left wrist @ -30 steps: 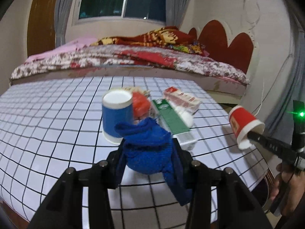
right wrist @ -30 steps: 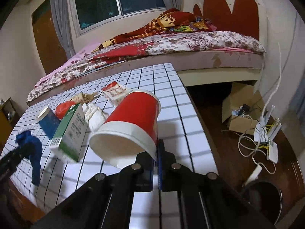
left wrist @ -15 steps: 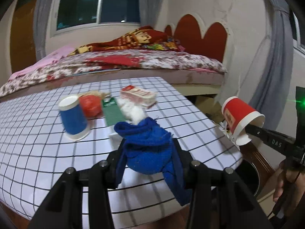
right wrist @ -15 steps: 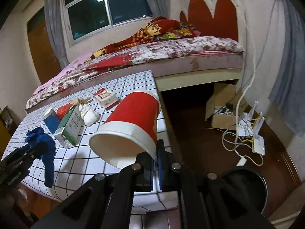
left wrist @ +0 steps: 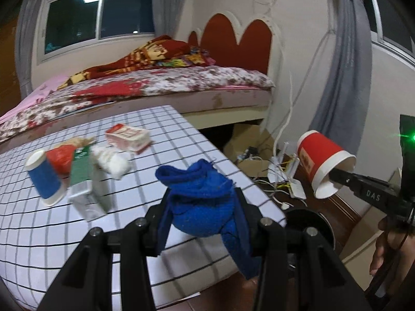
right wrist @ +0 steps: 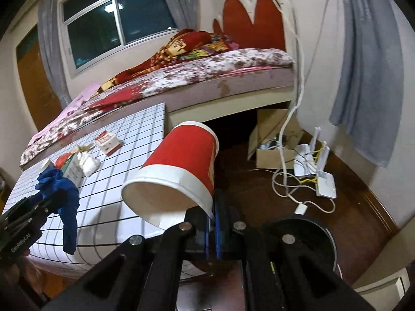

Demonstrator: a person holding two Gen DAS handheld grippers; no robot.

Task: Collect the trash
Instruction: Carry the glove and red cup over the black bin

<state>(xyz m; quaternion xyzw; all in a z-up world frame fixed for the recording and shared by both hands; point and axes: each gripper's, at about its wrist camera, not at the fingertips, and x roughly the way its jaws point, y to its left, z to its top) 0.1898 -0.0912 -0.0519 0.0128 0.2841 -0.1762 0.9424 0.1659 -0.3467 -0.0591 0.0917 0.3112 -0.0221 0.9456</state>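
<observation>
My left gripper (left wrist: 201, 213) is shut on a crumpled blue cloth (left wrist: 199, 202) and holds it over the table's right edge; it also shows in the right wrist view (right wrist: 58, 194). My right gripper (right wrist: 213, 207) is shut on the rim of a red paper cup (right wrist: 179, 171), held tilted off the table's right side; the cup also shows in the left wrist view (left wrist: 324, 163). A black round bin (right wrist: 311, 235) stands on the floor below the cup, also seen in the left wrist view (left wrist: 308, 220).
On the checked table (left wrist: 39, 233) lie a blue paper cup (left wrist: 44, 178), a green carton (left wrist: 85, 184), white tissue (left wrist: 111, 159), a red wrapper (left wrist: 61, 156) and a red-and-white box (left wrist: 128, 138). A cardboard box (right wrist: 275, 140), cables and a router (right wrist: 319, 178) lie on the floor. A bed stands behind.
Both grippers have swung right, away from the table's middle toward its right edge and the floor. The black bin has come into fuller view below them. Both holds are unchanged.
</observation>
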